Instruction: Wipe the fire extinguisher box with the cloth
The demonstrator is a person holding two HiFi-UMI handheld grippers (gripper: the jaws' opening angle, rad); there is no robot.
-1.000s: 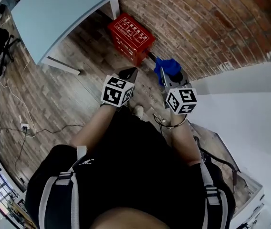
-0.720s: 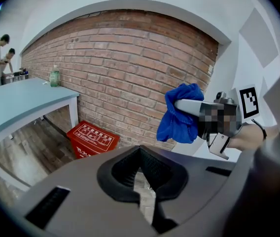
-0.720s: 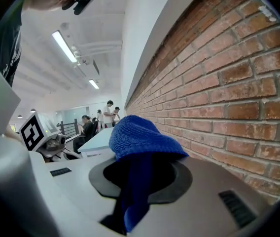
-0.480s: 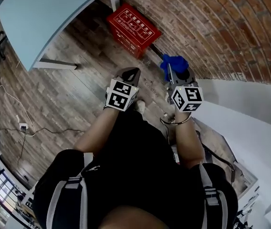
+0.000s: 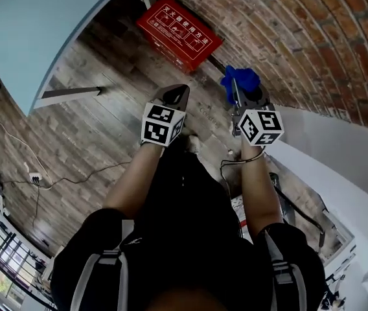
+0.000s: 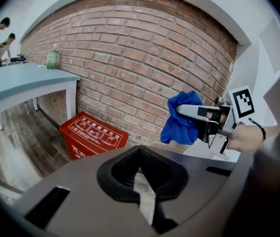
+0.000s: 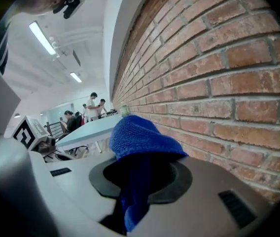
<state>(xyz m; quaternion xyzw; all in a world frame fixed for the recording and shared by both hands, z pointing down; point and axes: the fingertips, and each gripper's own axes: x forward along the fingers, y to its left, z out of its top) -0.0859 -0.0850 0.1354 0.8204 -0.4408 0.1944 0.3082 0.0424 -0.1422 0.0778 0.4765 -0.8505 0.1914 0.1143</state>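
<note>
The red fire extinguisher box (image 5: 179, 34) stands on the wood floor against the brick wall; the left gripper view shows it low at the left, box (image 6: 93, 135). A blue cloth (image 5: 240, 80) is bunched in my right gripper (image 5: 237, 91), which is shut on it and held in the air right of the box, close to the wall. In the right gripper view the cloth (image 7: 140, 137) fills the jaws. My left gripper (image 5: 177, 92) hangs shut with nothing in it, short of the box. From the left gripper view the cloth (image 6: 182, 117) hangs at the right.
A light-blue table (image 5: 48, 24) stands left of the box, its white leg (image 5: 67, 93) near my left side. The brick wall (image 5: 300, 37) runs along the right, with a white wall (image 5: 339, 148) beside it. Cables (image 5: 61, 177) lie on the floor. People stand far off behind the table.
Both grippers have moved a little forward, and the right one with the cloth is nearer the brick wall. The box now sits higher in the head view.
</note>
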